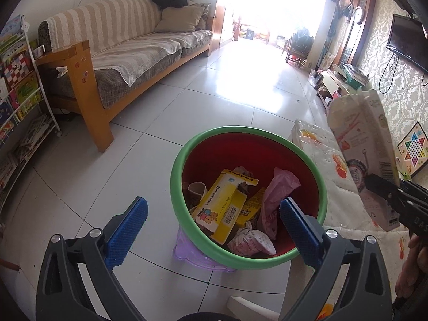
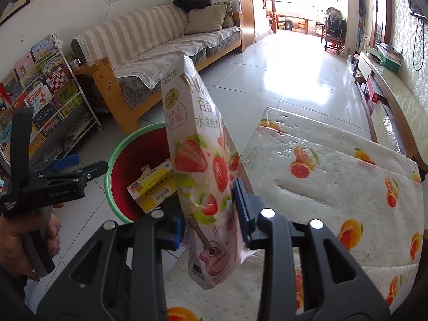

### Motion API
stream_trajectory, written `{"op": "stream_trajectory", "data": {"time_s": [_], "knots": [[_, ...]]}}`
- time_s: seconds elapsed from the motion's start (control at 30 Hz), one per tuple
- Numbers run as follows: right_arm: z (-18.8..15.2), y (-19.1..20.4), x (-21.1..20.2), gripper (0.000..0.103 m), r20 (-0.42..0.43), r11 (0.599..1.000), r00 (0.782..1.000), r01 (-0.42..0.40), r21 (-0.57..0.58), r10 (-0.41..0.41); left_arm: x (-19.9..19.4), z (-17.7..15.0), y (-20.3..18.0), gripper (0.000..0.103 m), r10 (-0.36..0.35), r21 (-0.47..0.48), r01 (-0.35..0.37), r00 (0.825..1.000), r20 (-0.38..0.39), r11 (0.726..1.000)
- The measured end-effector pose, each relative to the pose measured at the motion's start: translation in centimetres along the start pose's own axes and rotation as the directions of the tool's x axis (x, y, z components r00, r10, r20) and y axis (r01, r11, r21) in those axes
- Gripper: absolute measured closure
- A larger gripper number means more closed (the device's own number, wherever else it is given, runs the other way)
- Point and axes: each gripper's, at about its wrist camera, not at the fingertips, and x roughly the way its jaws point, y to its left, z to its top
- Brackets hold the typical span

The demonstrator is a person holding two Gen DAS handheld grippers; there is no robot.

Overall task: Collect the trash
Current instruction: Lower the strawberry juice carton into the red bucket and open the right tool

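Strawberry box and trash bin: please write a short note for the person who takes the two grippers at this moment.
Left gripper: open, holds nothing, above the bin.
Right gripper: shut on the strawberry box, held upright over the table edge, beside the bin.
Done: yellow box, pink bag and crumpled paper lie in the bin.
Left: carry the strawberry box over the bin and release it.
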Motion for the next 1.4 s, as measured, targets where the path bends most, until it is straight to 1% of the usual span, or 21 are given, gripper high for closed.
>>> {"op": "stream_trajectory", "data": {"time_s": [0.17, 0.27, 0.37, 0.47, 0.6, 0.73, 0.87, 0.93, 0.97, 1.0, 1.2, 1.4], "knots": [[1.6, 2.1, 2.7, 0.071, -0.018, 0.999, 1.0, -0.025, -0.03, 0.025, -1.9, -1.1, 0.9, 0.008, 0.0, -0.021, 0.001, 1.0, 0.025, 1.0], [2.3, 3.2, 4.4, 0.071, -0.037, 0.998, 0.999, -0.034, -0.055, 0.032, -2.6, -1.8, 1.5, 0.008, -0.011, -0.048, 0.013, 1.0, 0.024, 0.999], [2.7, 4.2, 6.1, 0.071, -0.059, 0.996, 0.998, -0.034, -0.082, 0.029, -2.9, -2.5, 2.5, 0.008, -0.003, -0.078, 0.004, 1.0, 0.023, 0.997], [2.7, 5.2, 7.7, 0.071, -0.081, 0.993, 0.997, -0.028, -0.113, 0.019, -3.0, -3.2, 3.7, 0.008, 0.01, -0.119, -0.007, 1.0, 0.018, 0.993], [2.5, 6.2, 9.8, 0.071, -0.116, 0.989, 0.993, -0.025, -0.149, 0.008, -3.2, -4.0, 5.1, 0.008, 0.032, -0.149, -0.03, 0.999, 0.015, 0.988], [1.9, 7.0, 11.5, 0.071, -0.15, 0.983, 0.989, -0.019, -0.183, -0.009, -3.5, -4.6, 5.9, 0.008, 0.042, -0.168, -0.039, 0.999, 0.013, 0.985], [1.4, 7.4, 12.2, 0.069, -0.177, 0.978, 0.984, -0.017, -0.209, -0.021, -3.4, -4.8, 5.8, 0.008, 0.044, -0.161, -0.042, 0.999, 0.008, 0.986], [1.3, 7.5, 12.2, 0.051, -0.181, 0.977, 0.983, -0.006, -0.211, -0.033, -3.4, -4.5, 5.6, 0.008, 0.042, -0.152, -0.04, 0.999, 0.009, 0.988], [1.3, 7.4, 11.9, 0.033, -0.167, 0.978, 0.985, 0.003, -0.207, -0.039, -3.4, -4.4, 5.5, 0.008, 0.04, -0.149, -0.037, 0.999, 0.012, 0.988], [1.4, 7.4, 11.5, 0.022, -0.151, 0.979, 0.988, 0.012, -0.206, -0.044, -3.4, -4.3, 5.3, 0.008, 0.039, -0.145, -0.037, 0.999, 0.015, 0.989], [1.8, 7.3, 8.7, 0.01, -0.098, 0.976, 0.994, 0.015, -0.216, -0.037, -3.4, -3.5, 3.6, 0.008, 0.024, -0.114, -0.021, 0.999, 0.022, 0.993], [2.2, 6.0, 4.4, 0.005, -0.035, 0.977, 0.999, 0.033, -0.21, -0.041, -4.1, -3.1, 0.4, 0.008, 0.002, -0.059, 0.0, 0.999, 0.035, 0.998]]}}
